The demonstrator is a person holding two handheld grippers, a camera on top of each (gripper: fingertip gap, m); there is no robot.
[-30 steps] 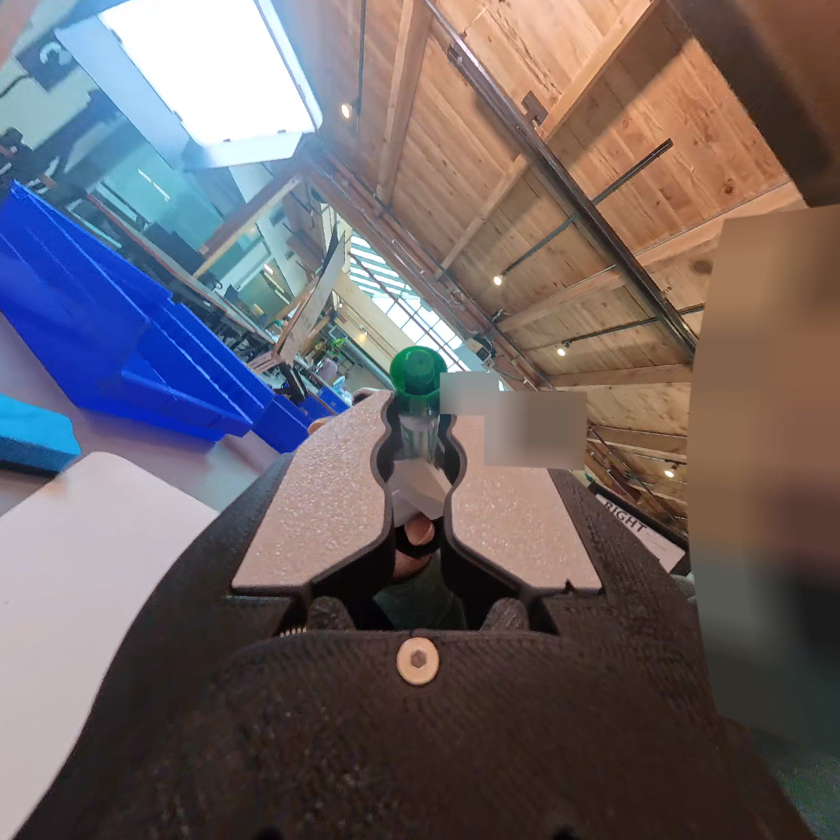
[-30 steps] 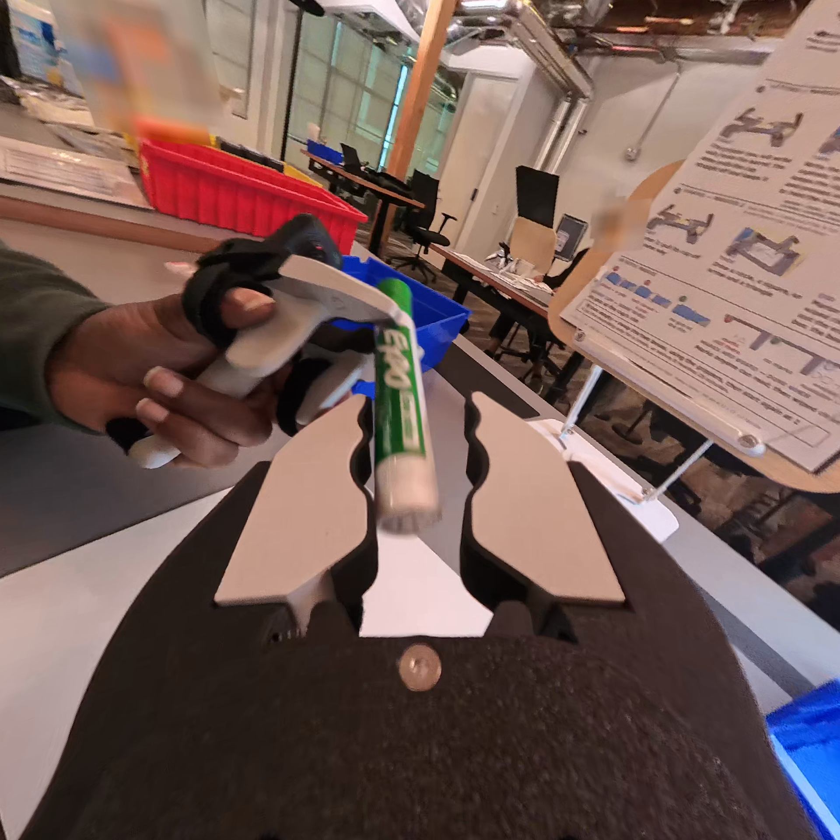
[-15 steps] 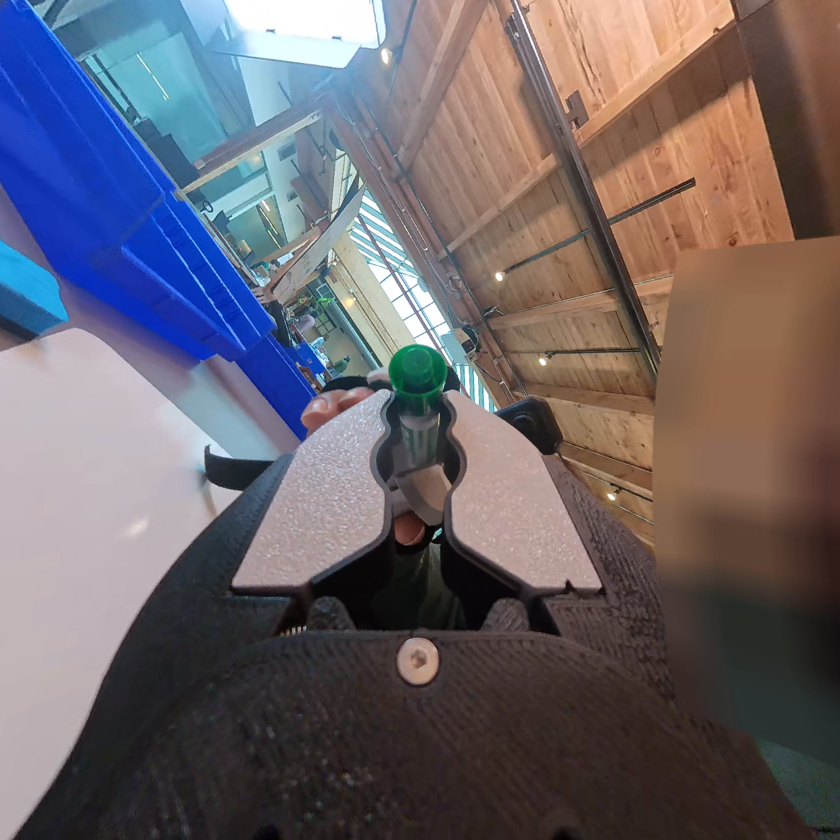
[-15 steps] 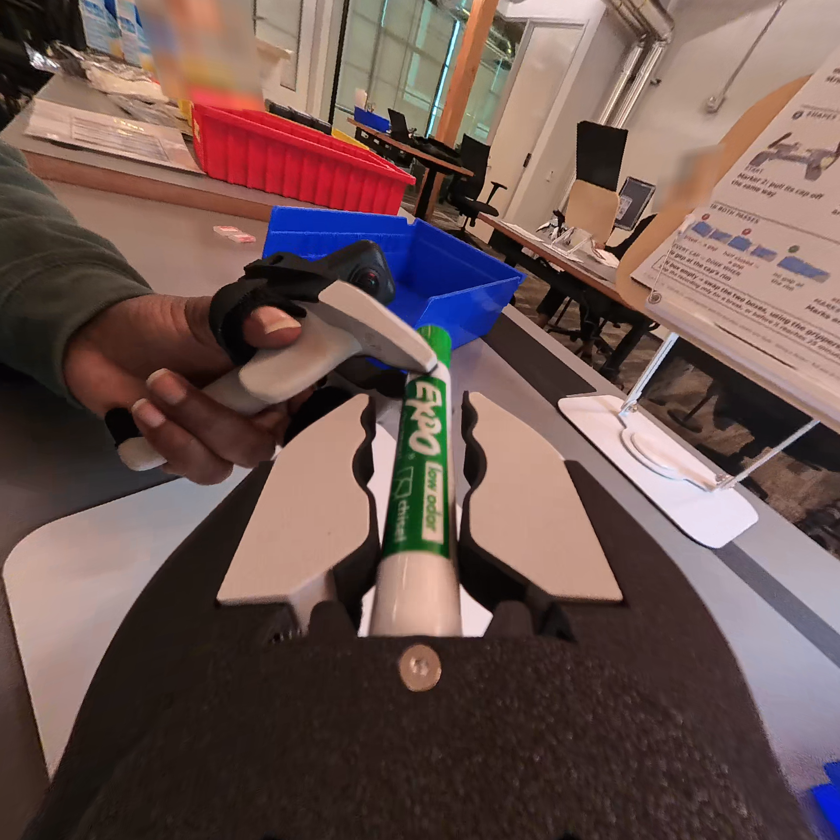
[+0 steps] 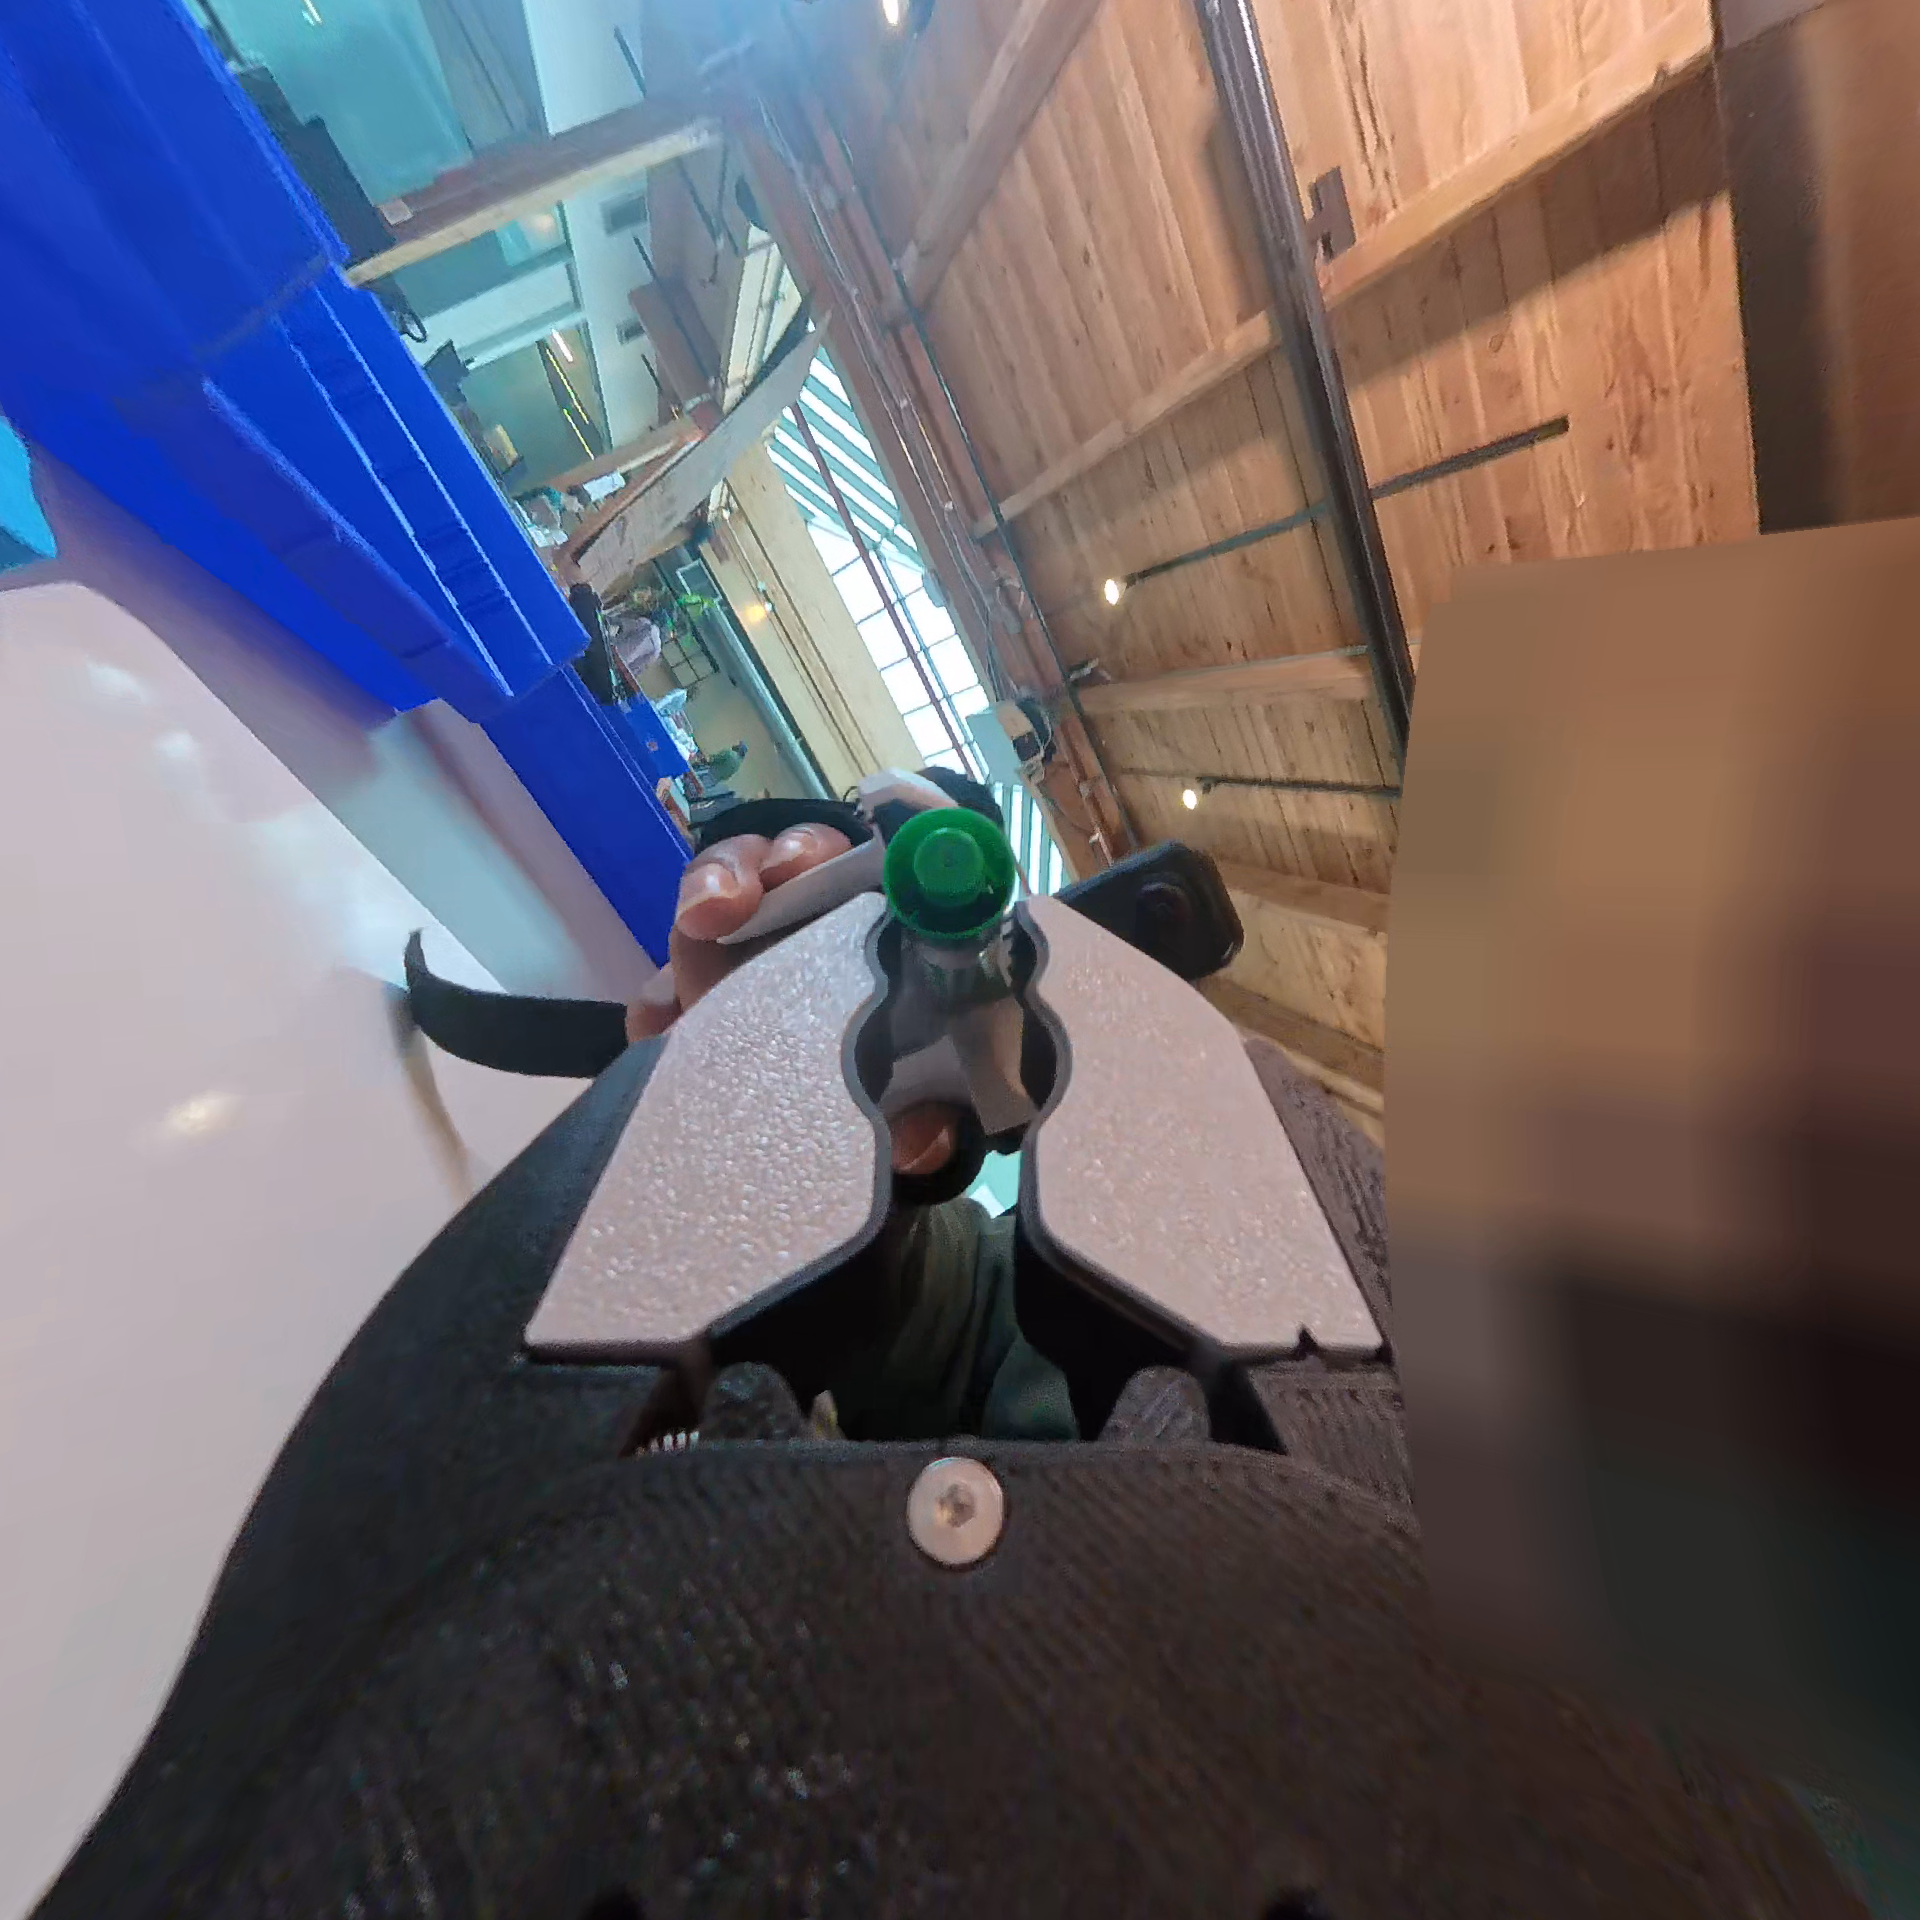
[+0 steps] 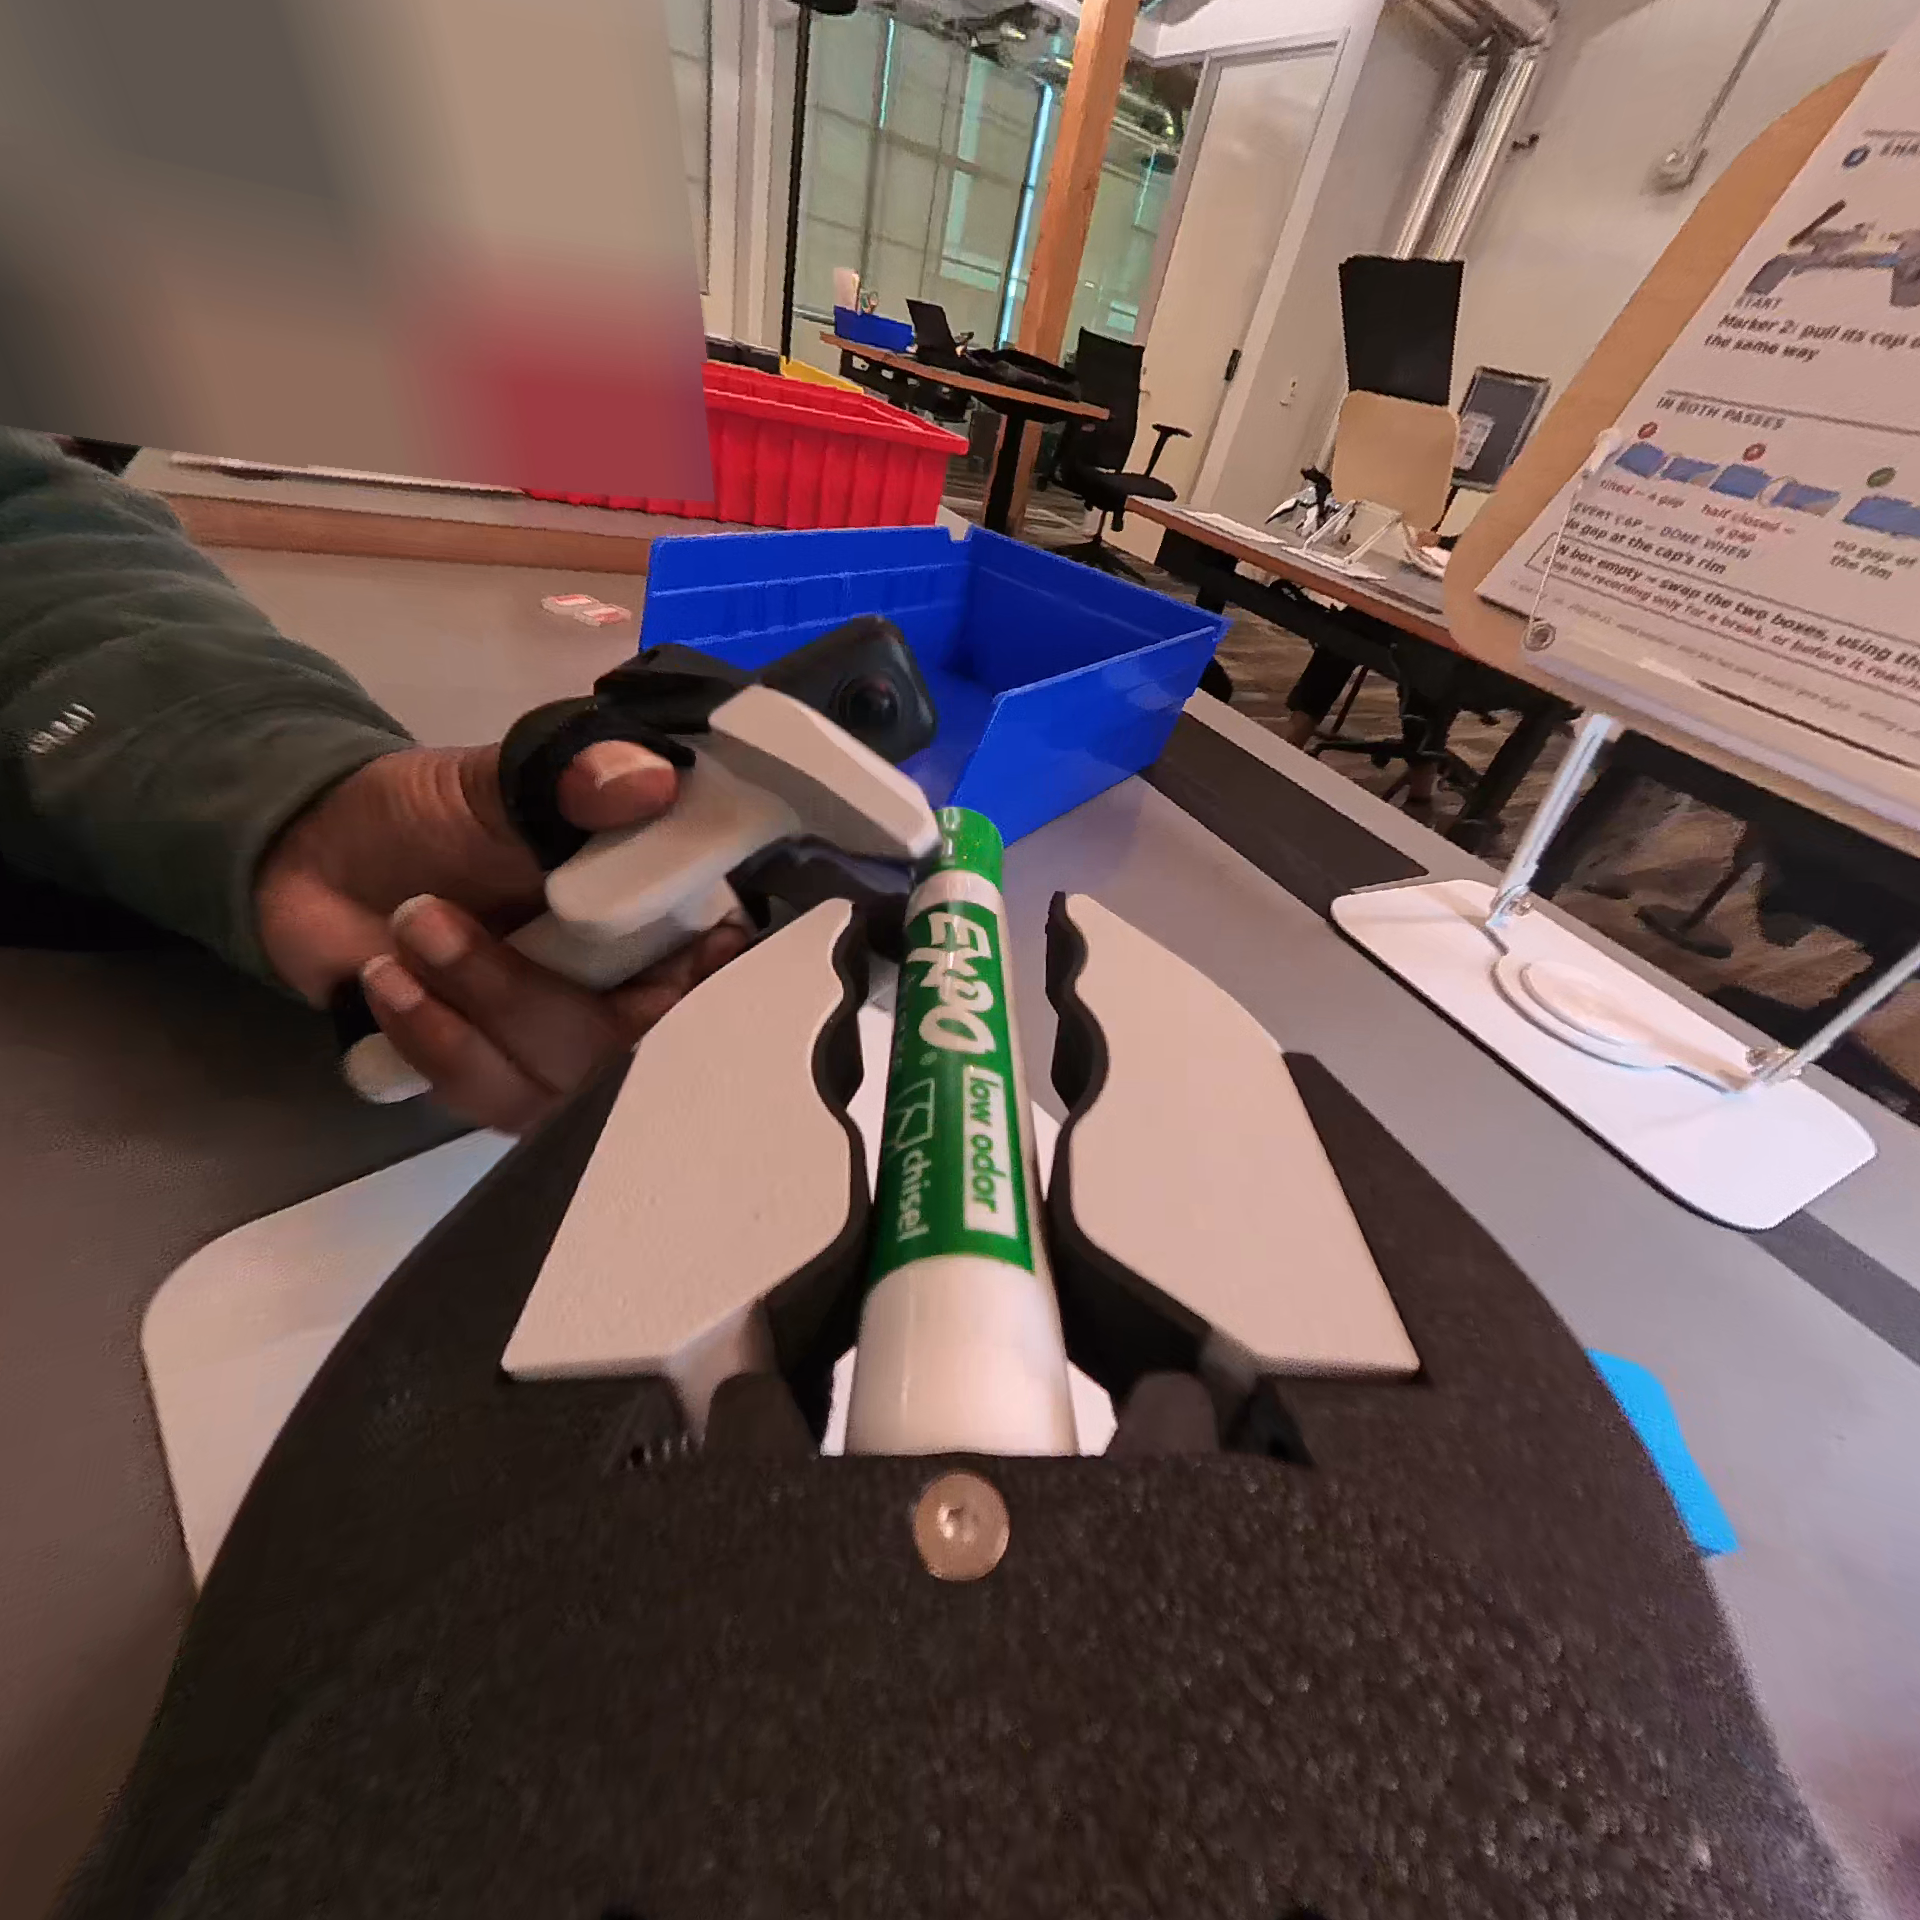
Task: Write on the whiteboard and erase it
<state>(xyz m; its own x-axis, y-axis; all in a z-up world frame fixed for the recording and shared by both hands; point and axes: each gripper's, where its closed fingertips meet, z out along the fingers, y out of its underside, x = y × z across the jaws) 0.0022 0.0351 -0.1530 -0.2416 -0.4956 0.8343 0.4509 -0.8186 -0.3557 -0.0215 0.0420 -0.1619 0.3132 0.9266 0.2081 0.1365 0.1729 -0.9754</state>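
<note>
A green-and-white marker (image 6: 956, 1143) lies lengthwise between the fingers of my right gripper (image 6: 951, 925). The jaws are open, with a gap on each side of the barrel. My left gripper (image 5: 951, 925) is shut on the marker's green cap end (image 5: 945, 868), seen end-on. In the right wrist view, the left gripper (image 6: 831, 790) and the hand holding it are at the marker's far tip. The whiteboard (image 6: 260, 1351) lies flat on the table under both grippers. It also shows at the left of the left wrist view (image 5: 156, 1039).
An open blue bin (image 6: 1039, 644) stands behind the left gripper, with a red bin (image 6: 810, 457) farther back. An instruction sheet on a white stand (image 6: 1621, 1039) is at the right. A light-blue block (image 6: 1652, 1455) lies near the right edge. Blue bins (image 5: 260, 416) line the table.
The marker has gone from hanging above the right fingers to lying deep between them. The left gripper has stayed shut on the cap end and rolled further to the side.
</note>
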